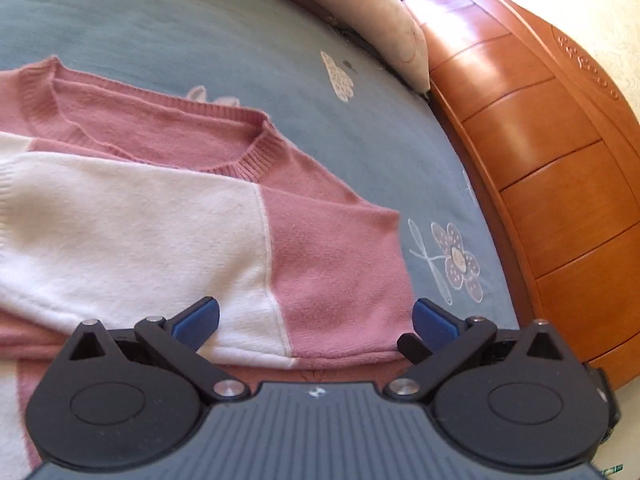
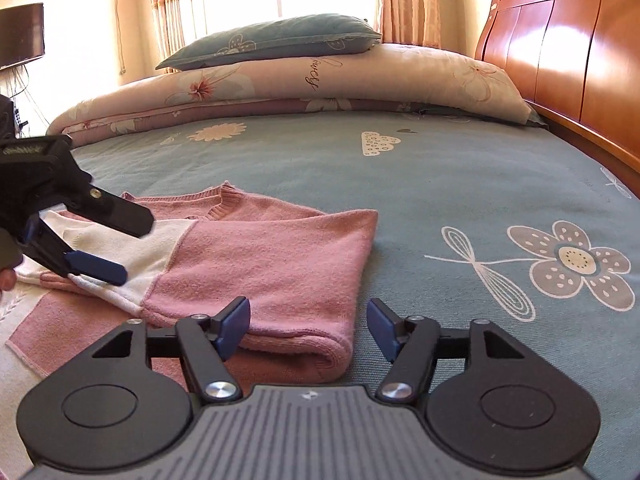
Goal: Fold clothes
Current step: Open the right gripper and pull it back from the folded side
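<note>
A pink and white knit sweater (image 1: 320, 240) lies flat on the bed, one sleeve laid across its body and its ribbed neckline toward the pillows. In the right wrist view the sweater (image 2: 272, 256) shows a doubled, rolled edge at its near right side. My left gripper (image 1: 316, 318) is open, its blue pads wide apart just above the sleeve where white meets pink. From the right it appears as the left gripper (image 2: 132, 244), jaws apart over the white cloth. My right gripper (image 2: 310, 324) is open around the rolled edge, and the pads do not press on it.
The blue-green flowered sheet (image 2: 440, 184) covers the bed. A wooden headboard (image 2: 560, 40) runs along the right. A rolled floral duvet (image 2: 320, 76) and a blue pillow (image 2: 272, 36) lie at the far side. A dark screen (image 2: 20, 32) hangs at far left.
</note>
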A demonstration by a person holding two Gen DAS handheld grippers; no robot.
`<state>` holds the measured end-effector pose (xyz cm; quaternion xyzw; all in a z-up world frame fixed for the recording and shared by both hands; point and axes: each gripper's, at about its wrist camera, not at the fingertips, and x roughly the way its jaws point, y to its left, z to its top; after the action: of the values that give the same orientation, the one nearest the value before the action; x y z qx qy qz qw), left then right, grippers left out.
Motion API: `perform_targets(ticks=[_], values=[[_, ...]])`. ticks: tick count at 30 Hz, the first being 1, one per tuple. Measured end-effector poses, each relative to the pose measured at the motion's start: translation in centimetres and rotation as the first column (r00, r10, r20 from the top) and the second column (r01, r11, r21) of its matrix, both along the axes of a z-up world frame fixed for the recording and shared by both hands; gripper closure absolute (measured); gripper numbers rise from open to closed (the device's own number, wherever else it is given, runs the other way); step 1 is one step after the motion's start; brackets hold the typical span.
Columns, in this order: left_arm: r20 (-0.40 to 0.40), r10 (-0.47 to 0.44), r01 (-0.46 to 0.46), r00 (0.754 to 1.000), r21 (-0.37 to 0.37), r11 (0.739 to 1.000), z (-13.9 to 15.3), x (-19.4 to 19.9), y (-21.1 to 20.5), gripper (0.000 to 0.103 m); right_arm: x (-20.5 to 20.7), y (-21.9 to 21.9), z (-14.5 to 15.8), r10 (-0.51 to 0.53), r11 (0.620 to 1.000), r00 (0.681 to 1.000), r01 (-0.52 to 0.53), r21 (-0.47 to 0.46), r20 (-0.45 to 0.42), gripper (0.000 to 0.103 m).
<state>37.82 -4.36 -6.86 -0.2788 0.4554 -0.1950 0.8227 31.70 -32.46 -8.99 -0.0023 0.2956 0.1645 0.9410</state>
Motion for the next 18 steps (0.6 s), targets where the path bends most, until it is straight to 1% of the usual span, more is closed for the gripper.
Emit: perform_targets(ticks=[1, 3, 4, 6, 8, 10, 12, 14, 16, 17, 18], values=[[0.02, 0.018, -0.018, 1.0, -0.004, 1.0, 0.3, -0.4, 0.6, 0.001, -0.1, 0.0, 0.0, 0.002, 1.0, 1.0, -0.002, -0.001, 0.001, 0.033], [0.003, 0.051, -0.051, 0.999, 0.0, 0.999, 0.0, -0.9, 1.8, 0.001, -0.1, 0.1, 0.1, -0.001, 1.0, 1.0, 0.001, -0.001, 0.003, 0.033], [-0.027, 0.058, -0.058, 0.998, 0.01, 0.998, -0.5, -0.9, 2.2, 0.001, 0.0, 0.1, 0.1, -0.001, 1.0, 1.0, 0.001, 0.003, 0.001, 0.033], [-0.035, 0.062, -0.062, 0.997, 0.002, 0.998, -0.9, -1.2, 3.0, 0.001, 0.1, 0.0, 0.1, -0.003, 1.0, 1.0, 0.003, 0.01, -0.005, 0.032], [-0.018, 0.098, -0.098, 0.995, 0.019, 0.995, 0.1, -1.6, 3.9, 0.001, 0.1, 0.0, 0.1, -0.006, 1.0, 1.0, 0.006, 0.013, -0.007, 0.031], [0.054, 0.128, -0.131, 0.99, 0.04, 0.991, 1.2, -2.0, 4.7, 0.001, 0.1, 0.0, 0.2, -0.006, 1.0, 1.0, 0.006, 0.012, -0.003, 0.031], [0.048, 0.167, -0.17, 0.985, 0.052, 0.984, 0.9, -1.8, 5.9, 0.001, 0.0, 0.0, 0.2, -0.006, 1.0, 1.0, 0.006, 0.012, 0.0, 0.03], [-0.008, 0.22, -0.219, 0.975, 0.092, 0.971, -0.2, -1.4, 7.1, 0.001, 0.0, 0.0, 0.2, -0.008, 1.0, 1.0, 0.008, 0.015, 0.0, 0.03], [-0.004, 0.244, -0.242, 0.97, 0.093, 0.966, -0.9, -1.8, 8.2, 0.001, 0.0, -0.1, 0.3, -0.009, 1.0, 1.0, 0.009, 0.018, 0.0, 0.03], [-0.004, 0.253, -0.252, 0.967, 0.078, 0.964, -0.7, -2.1, 8.7, 0.001, 0.0, -0.1, 0.3, -0.01, 1.0, 1.0, 0.01, 0.02, 0.001, 0.029], [0.005, 0.273, -0.272, 0.962, 0.08, 0.959, -0.2, -2.1, 9.0, 0.001, 0.0, -0.2, 0.4, -0.01, 1.0, 1.0, 0.01, 0.022, 0.003, 0.028]])
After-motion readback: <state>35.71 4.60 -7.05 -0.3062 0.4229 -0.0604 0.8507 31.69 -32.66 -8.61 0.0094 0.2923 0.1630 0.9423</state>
